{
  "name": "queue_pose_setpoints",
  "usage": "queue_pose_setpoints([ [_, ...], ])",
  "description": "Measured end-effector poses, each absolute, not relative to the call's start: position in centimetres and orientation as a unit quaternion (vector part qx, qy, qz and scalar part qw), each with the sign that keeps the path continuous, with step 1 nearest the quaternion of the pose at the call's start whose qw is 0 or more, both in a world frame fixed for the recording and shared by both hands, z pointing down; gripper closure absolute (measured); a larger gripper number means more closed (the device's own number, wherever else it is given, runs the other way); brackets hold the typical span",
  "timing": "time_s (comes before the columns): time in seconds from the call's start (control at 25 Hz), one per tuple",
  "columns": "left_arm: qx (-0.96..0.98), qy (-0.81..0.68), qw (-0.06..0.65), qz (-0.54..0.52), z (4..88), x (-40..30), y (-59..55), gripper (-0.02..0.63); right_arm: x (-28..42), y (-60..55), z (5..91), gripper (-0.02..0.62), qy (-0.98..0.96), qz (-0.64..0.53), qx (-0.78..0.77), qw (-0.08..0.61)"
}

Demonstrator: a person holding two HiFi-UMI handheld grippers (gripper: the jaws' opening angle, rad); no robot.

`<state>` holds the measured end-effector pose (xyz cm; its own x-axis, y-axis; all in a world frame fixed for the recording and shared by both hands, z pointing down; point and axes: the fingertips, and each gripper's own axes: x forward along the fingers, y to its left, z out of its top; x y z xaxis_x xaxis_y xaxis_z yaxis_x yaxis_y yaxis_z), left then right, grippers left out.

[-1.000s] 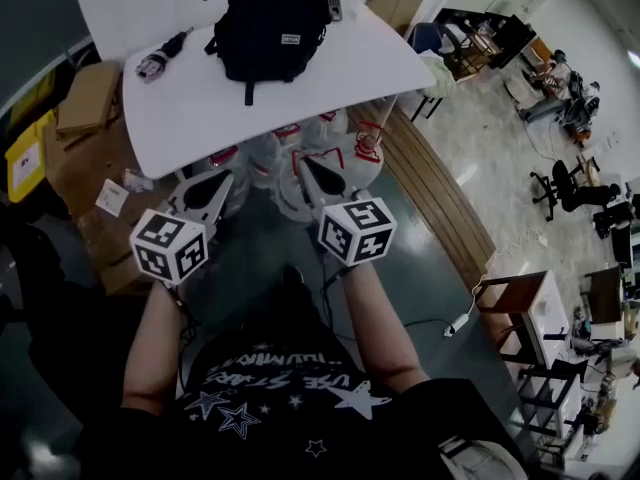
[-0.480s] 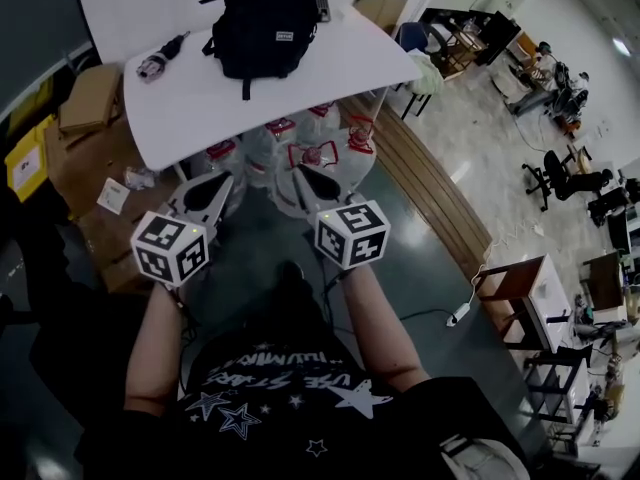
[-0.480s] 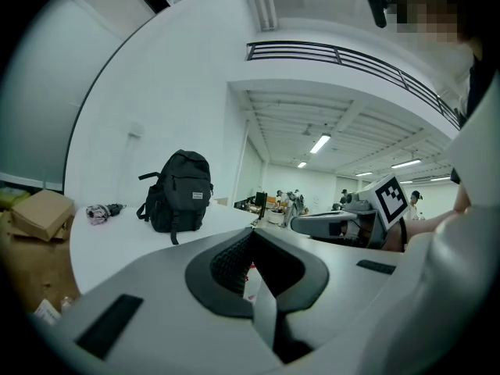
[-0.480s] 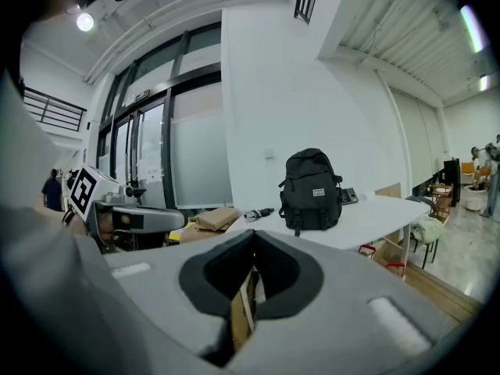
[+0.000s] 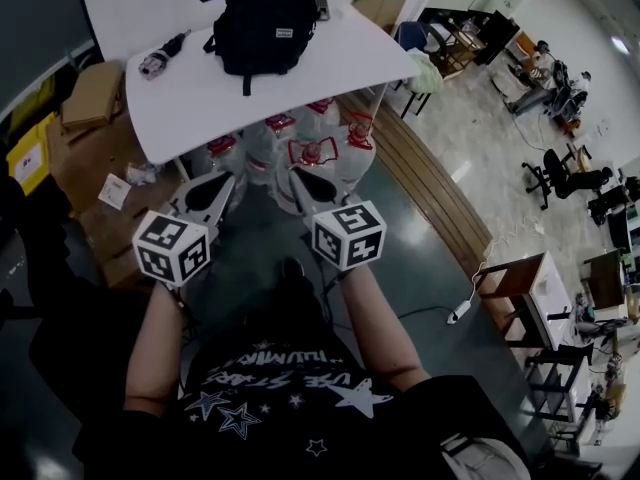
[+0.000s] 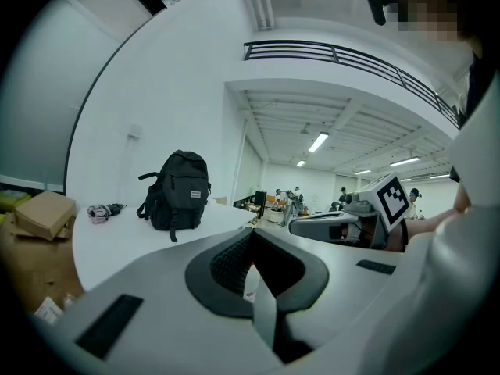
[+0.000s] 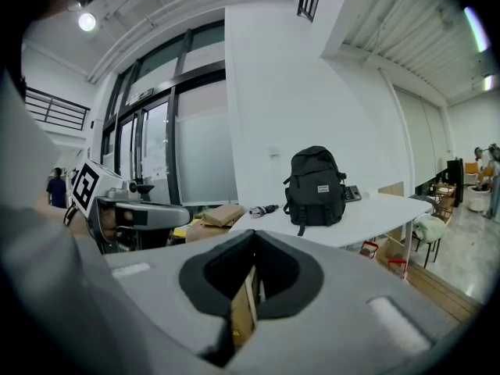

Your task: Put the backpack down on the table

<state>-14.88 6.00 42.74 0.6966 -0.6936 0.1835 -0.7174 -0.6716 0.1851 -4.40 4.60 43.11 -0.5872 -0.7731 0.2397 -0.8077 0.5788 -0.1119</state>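
A black backpack (image 5: 265, 18) stands upright on the white table (image 5: 210, 103), towards its far side; it also shows in the left gripper view (image 6: 178, 190) and the right gripper view (image 7: 315, 184). My left gripper (image 5: 222, 182) hangs in the air short of the table's near edge, shut and empty. Beside it, my right gripper (image 5: 302, 176) is likewise shut with nothing in it. Both point towards the table and stand well apart from the backpack.
A folded umbrella (image 5: 160, 58) lies on the table left of the backpack, a small dark device (image 5: 322, 8) to its right. Several water jugs with red caps (image 5: 300, 148) stand under the table. Cardboard boxes (image 5: 90, 98) sit at the left; desks and chairs (image 5: 560, 178) at the right.
Both grippers have drawn back a little from the table's near edge, staying shut. The backpack has not moved.
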Motion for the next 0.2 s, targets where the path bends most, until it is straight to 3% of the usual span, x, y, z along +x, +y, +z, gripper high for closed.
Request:
queue_pose_setpoints([
  [0.2,0.912,-0.389,0.123,0.049,42.55,-14.95,5.74,0.598,-4.77,4.43,43.09,0.595,-0.888,0.11,0.439,0.08],
])
